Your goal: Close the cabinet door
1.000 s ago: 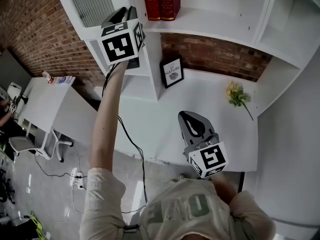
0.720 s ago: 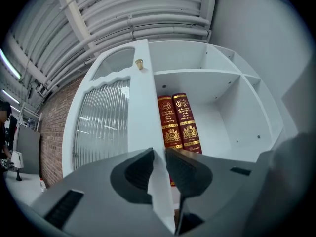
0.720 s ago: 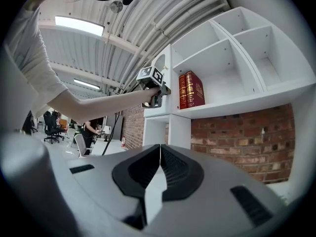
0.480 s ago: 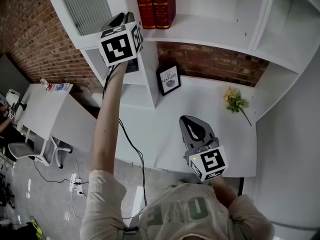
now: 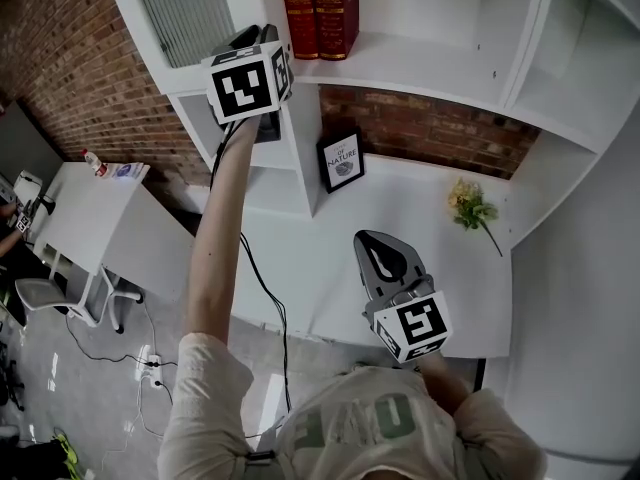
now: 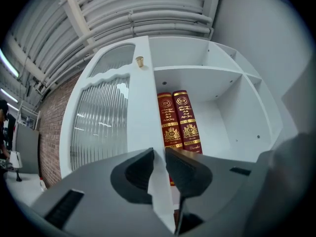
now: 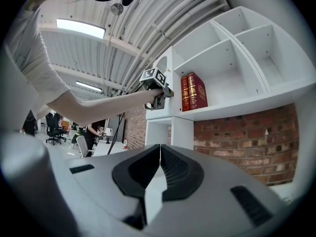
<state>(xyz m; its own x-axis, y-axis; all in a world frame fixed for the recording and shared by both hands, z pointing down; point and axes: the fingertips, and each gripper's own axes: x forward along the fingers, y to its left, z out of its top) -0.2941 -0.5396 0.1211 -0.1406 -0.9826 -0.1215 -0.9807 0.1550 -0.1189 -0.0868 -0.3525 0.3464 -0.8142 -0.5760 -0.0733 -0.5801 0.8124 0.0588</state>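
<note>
Two books [image 5: 320, 8] stand on the upper shelf [image 5: 420, 63], just right of the cabinet door [image 5: 185, 13], whose edge is pinched between the left gripper [image 6: 159, 154] jaws. Below, a framed picture [image 5: 342, 161] stands at the back of the desk [image 5: 420, 258], a flower sprig [image 5: 470, 206] lies to its right, and the right gripper [image 5: 378, 243] is over the front.

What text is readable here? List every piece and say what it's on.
"NATURE": on the framed picture; the smaller line above it is blurred.
"RW": gold crest on both red books; the lettering below is too small to read.
Shirt print: too distorted to read.
</note>
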